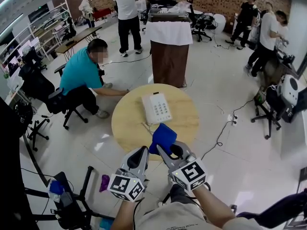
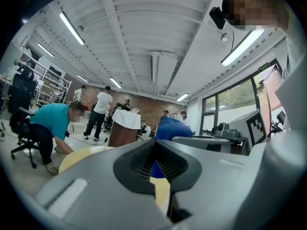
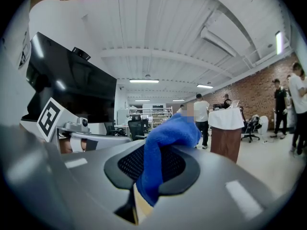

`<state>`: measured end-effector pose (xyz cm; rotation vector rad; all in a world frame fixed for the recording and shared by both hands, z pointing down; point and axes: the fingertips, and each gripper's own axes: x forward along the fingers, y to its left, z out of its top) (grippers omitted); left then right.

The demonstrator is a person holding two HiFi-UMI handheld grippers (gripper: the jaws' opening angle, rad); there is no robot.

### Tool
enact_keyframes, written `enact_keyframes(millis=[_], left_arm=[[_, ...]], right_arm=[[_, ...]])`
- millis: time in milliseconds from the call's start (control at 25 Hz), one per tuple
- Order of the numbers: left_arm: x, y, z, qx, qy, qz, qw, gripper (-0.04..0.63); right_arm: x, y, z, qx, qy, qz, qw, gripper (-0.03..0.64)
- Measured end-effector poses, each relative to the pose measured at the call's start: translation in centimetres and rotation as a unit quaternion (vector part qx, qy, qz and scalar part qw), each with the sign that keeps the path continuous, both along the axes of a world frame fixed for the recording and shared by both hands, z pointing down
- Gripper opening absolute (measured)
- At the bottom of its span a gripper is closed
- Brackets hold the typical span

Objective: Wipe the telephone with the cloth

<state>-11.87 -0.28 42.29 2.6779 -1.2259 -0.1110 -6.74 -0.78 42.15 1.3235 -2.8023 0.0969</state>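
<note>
A white push-button telephone (image 1: 156,108) lies flat on the round wooden table (image 1: 125,123), a little past its middle. My right gripper (image 1: 163,150) is shut on a blue cloth (image 1: 163,138), which bunches up over the table's near edge, short of the telephone. In the right gripper view the blue cloth (image 3: 165,140) hangs pinched between the jaws of my right gripper (image 3: 152,163). My left gripper (image 1: 144,151) hovers just left of it, shut and empty. In the left gripper view my left gripper (image 2: 156,147) has closed jaws, with the cloth (image 2: 172,127) beyond them.
A person in a teal shirt (image 1: 81,71) crouches at the table's left and reaches a hand onto its rim. A brown lectern with a white cover (image 1: 169,49) stands behind the table. Office chairs (image 1: 41,92), floor cables (image 1: 221,131) and standing people (image 1: 127,13) surround it.
</note>
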Motion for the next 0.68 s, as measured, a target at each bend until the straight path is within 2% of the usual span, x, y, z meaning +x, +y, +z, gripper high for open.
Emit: enact_keyframes(millis=[680], left_arm=[[-0.9,4.8,-0.1,-0.003,-0.001,0.01,0.9999,0.0]], right_arm=[[-1.7,5.2,0.5,0.004,0.007,0.01,1.0,0.063]])
